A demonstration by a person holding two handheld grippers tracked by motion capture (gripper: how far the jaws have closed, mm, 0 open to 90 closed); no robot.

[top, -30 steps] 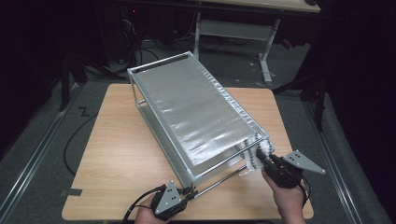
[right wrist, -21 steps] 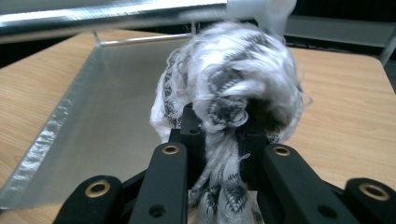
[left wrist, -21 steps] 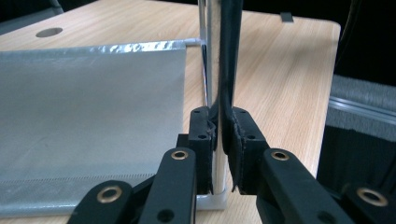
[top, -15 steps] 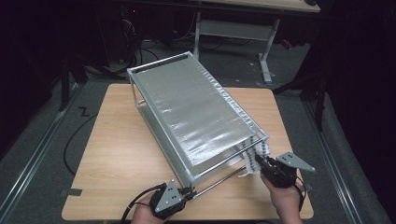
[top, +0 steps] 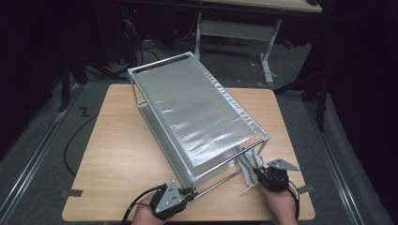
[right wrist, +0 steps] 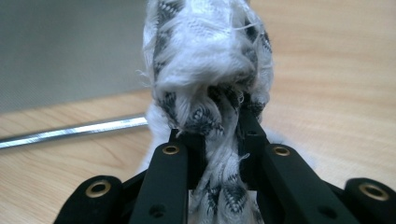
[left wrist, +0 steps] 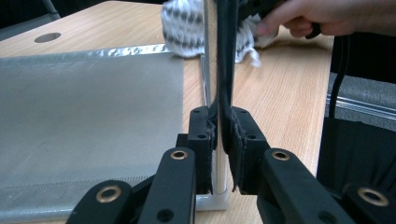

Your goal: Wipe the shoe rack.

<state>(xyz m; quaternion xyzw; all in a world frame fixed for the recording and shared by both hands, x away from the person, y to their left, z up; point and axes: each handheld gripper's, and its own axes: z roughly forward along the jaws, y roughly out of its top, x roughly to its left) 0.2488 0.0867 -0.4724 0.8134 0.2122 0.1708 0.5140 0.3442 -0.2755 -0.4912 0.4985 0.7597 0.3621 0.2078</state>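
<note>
Nearest the person, at the front edge of the bench (top: 112, 154), the left hand-held gripper (top: 187, 193) is clamped on the front corner post (left wrist: 215, 70) of a metal rack (top: 197, 110). In the left gripper view its two black jaws close tight on that upright post just above its foot, with the rack's lower shelf (left wrist: 88, 126), covered in a grey silvery sheet, spreading out to the left of the jaws. The left hand (top: 145, 212) wraps the gripper's body from below, and a cable trails off it toward the person.

A little farther along the same front edge, to the right, the right hand-held gripper (top: 256, 172) is clamped on a white cloth (top: 248, 166) with dark patterning. In the right gripper view the bunched, frayed fabric (right wrist: 210, 74) rises straight up from between the jaws and hangs below them too; a thin metal bar (right wrist: 74, 130) of the rack lies on the wood just beyond and to the left. The cloth sits against the rack's near right corner, beside the lower front bars, low over the bench. The right hand (top: 279, 206) holds the gripper from behind, with its grey plate pointing right.

Beyond both grippers the rack runs diagonally away across the bench, its silvery top sheet (top: 192, 108) catching the light. Past the far edge stands a white-framed table (top: 234, 28) on a dark floor.
</note>
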